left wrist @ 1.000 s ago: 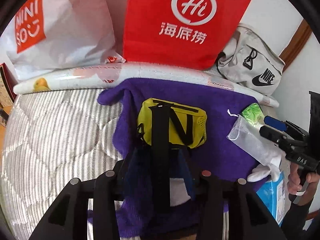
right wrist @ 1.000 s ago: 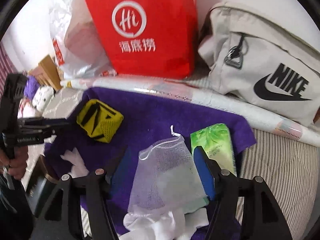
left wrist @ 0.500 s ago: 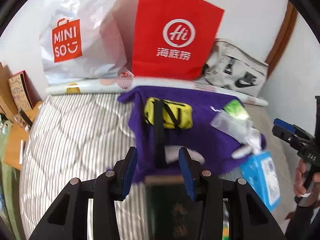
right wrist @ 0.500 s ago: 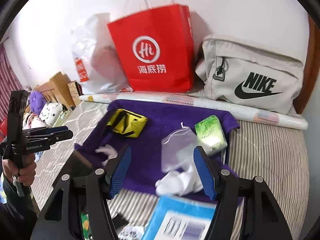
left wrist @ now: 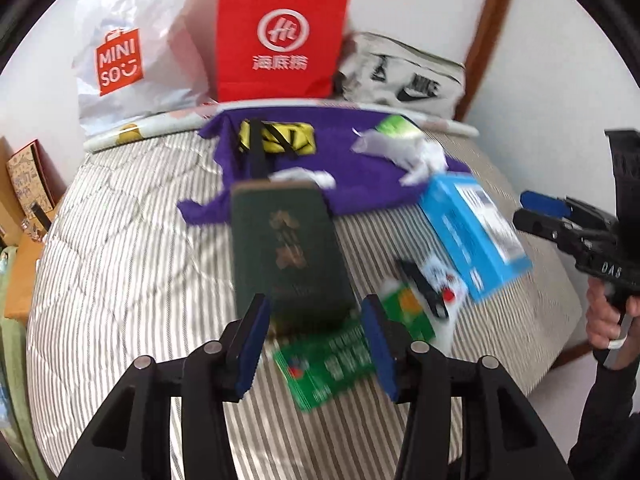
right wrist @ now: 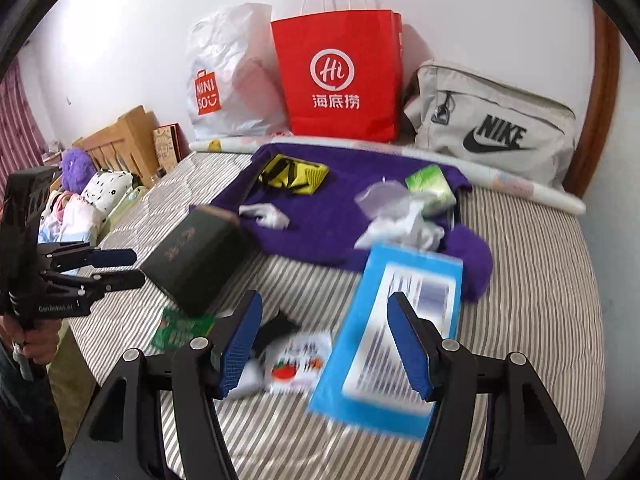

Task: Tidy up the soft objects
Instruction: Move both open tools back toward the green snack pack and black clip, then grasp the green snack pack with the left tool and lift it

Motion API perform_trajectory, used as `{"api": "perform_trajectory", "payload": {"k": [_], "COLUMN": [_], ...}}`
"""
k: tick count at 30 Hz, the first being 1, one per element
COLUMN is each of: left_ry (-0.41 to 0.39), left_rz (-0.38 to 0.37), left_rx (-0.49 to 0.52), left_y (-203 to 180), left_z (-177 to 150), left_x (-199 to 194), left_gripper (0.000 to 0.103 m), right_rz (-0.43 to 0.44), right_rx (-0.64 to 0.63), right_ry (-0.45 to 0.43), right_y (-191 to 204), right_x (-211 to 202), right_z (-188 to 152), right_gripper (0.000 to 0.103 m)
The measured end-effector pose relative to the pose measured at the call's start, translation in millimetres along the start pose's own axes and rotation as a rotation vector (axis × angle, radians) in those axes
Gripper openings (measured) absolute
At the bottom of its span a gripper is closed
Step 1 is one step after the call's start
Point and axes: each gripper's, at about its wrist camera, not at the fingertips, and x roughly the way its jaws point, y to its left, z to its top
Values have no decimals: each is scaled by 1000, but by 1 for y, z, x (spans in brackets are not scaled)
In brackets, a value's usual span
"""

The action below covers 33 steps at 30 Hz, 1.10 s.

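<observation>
On the striped mattress (right wrist: 520,280), at twelve o'clock from both cameras, a purple towel (right wrist: 332,220) is spread, and the soft things are gathered on it: a yellow mesh pouch (right wrist: 294,174) at its far left, a white net bag (right wrist: 384,198) with crumpled white cloth (right wrist: 404,232) at its right, a green tissue pack (right wrist: 432,190) just beyond, and a smaller white scrap (right wrist: 264,214) near its front edge. The left gripper (left wrist: 312,344) is seen with its jaws spread and having just been opening; nothing is pinched, though a dark green book (left wrist: 284,248) lies on the mattress beyond them. The right gripper (right wrist: 324,350) is likewise held spread and empty above a blue box (right wrist: 380,344). All the soft pieces are judged light, limp and unbreakable. The pouch is best taken by its black strap or a folded edge, the net bag by its bunched neck, since loose mesh may slip or snag. The towel would be gripped at a corner.
</observation>
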Motion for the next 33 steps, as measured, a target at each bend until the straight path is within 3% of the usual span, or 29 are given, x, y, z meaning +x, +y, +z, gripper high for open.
{"api": "perform_trajectory", "payload": {"k": [4,15,24,33], "left_ry": [6,41,58,105], "left_rz": [-23,-59,-84,-170], "left_rx": [41,163,268,325], "left_y": [-11,-16,-20,-26], "left_z": [-20,-39,-32,-33], "left_x": [4,41,55,59], "left_gripper": [58,59,59,62], "right_rz": [5,-9,-23,-33], "right_rx": [28,52,69,37], "right_ry": [4,20,55,67], "right_y": [3,4,-6,0], "right_x": [-10,-13,-1,4], "right_z": [-25,-70,-73,-74], "right_gripper": [64,64,64,64]}}
